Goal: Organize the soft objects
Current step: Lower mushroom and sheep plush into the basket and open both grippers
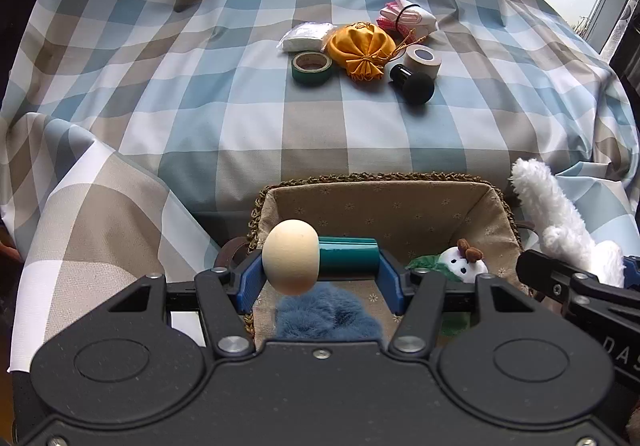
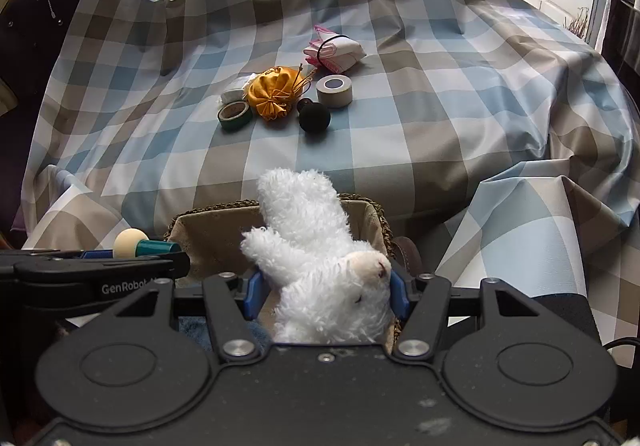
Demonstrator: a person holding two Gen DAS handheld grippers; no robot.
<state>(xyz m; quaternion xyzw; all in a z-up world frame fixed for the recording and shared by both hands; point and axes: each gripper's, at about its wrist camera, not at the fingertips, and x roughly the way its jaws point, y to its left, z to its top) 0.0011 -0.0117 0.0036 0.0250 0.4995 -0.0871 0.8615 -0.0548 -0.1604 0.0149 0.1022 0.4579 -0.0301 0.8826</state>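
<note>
Hovering over the lined wicker basket (image 1: 400, 178), the left gripper (image 1: 320, 278) clamps a cream-headed teal sponge applicator (image 1: 320, 256) while the right gripper (image 2: 326, 292) grips a white plush rabbit (image 2: 320, 254).

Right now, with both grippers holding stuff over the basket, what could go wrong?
1. The sponge applicator lies crosswise between the left gripper fingers, its cream head jutting past one finger; it might roll out early.
2. The white plush in the right gripper hangs over the basket rim and could land outside.
3. The two grippers are close together and may collide.
</note>
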